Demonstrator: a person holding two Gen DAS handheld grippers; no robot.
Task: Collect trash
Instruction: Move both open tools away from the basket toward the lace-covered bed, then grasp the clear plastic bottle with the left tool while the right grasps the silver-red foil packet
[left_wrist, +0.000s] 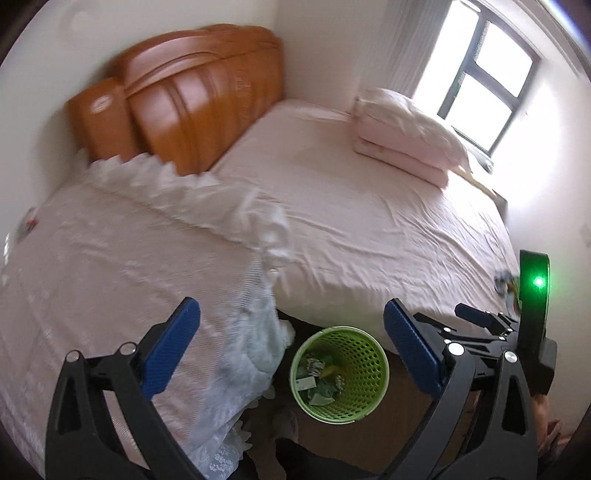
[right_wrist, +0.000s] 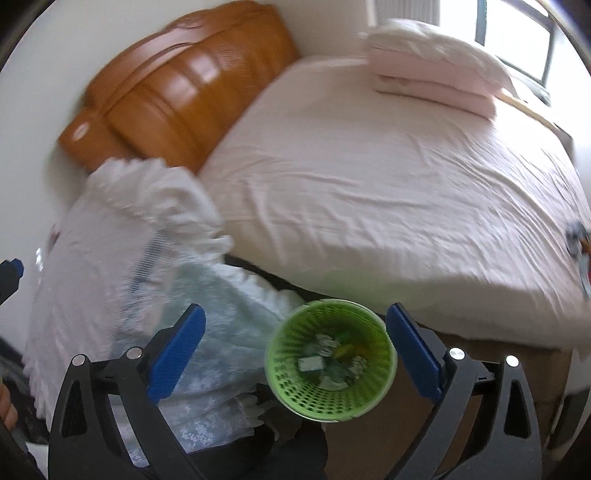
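Left tongs (left_wrist: 291, 350) and right tongs (right_wrist: 295, 350), both spread and empty, hang above green bin (right_wrist: 330, 360) beside bed (right_wrist: 369, 192). Crumpled scraps (right_wrist: 332, 356) already lie inside the bin; one litter cluster (right_wrist: 578, 236) remains on the bed, well apart from the bin.

I'm in a home bedroom: a bed (left_wrist: 369, 221) with a rumpled pink sheet and a carved wooden headboard (left_wrist: 184, 99) stands against white walls. Folded pink bedding (left_wrist: 402, 136) lies by the window (left_wrist: 487, 74), and a green wastebasket (left_wrist: 369, 365) stands on the floor beside the bed.
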